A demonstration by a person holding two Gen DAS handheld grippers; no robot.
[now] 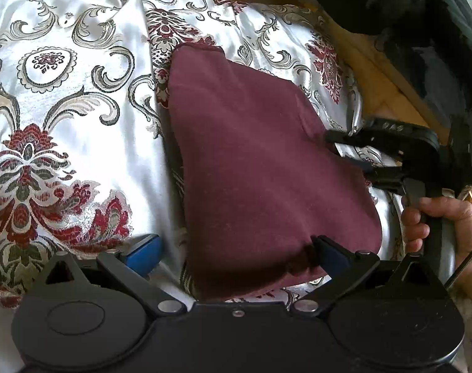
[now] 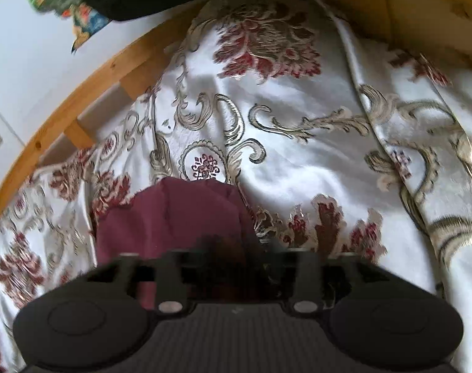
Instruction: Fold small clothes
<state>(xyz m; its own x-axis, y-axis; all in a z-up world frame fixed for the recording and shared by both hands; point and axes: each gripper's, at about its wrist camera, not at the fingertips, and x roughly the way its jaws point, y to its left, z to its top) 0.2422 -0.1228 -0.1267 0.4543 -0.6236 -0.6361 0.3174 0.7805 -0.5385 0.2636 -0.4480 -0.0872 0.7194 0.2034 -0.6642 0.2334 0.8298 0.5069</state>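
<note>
Spreading across the whole scene: white satin bedcover (image 1: 80, 143) with red and gold floral scrollwork, wooden bed frame (image 2: 80, 93) edging it. Lying folded on that cover: 1 maroon garment (image 1: 260, 155). Standing released with jaws apart: left gripper (image 1: 236, 245), garment edge between its fingers; right gripper (image 1: 354, 152) spreading open over the garment's far side.

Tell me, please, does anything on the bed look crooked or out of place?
The bedspread is rumpled, with a long crease beside the maroon cloth. The cloth itself is folded unevenly, its near end bulging. Nothing looks torn or spilled.
</note>
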